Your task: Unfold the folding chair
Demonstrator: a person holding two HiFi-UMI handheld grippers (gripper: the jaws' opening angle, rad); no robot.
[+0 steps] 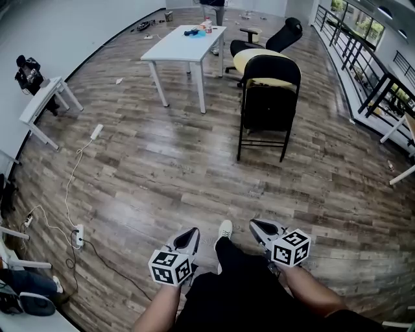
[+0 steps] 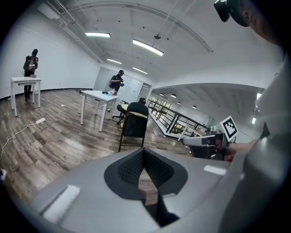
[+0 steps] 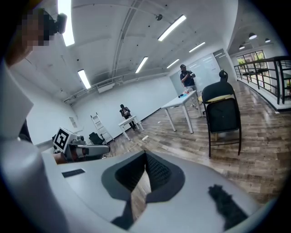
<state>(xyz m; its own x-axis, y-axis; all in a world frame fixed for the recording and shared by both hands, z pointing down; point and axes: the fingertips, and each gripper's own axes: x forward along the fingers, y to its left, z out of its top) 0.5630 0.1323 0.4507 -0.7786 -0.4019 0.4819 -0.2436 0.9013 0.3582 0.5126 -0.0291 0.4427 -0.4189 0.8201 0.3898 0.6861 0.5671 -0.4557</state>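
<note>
Plainly, left claw (image 1: pixel 192 231) and right claw (image 1: pixel 255 224) are closed, empty.

I can't identify the small items (image 1: pixel 198 29) on the white table (image 1: pixel 174 50) (too tiny); the folding chair (image 1: pixel 267 104) hides part of the office chair (image 1: pixel 285 34) behind, and the top edge crops a person (image 1: pixel 214 6).

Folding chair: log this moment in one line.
folding chair: folded, upright, untouched | left gripper: shut, empty | right gripper: shut, empty
</note>
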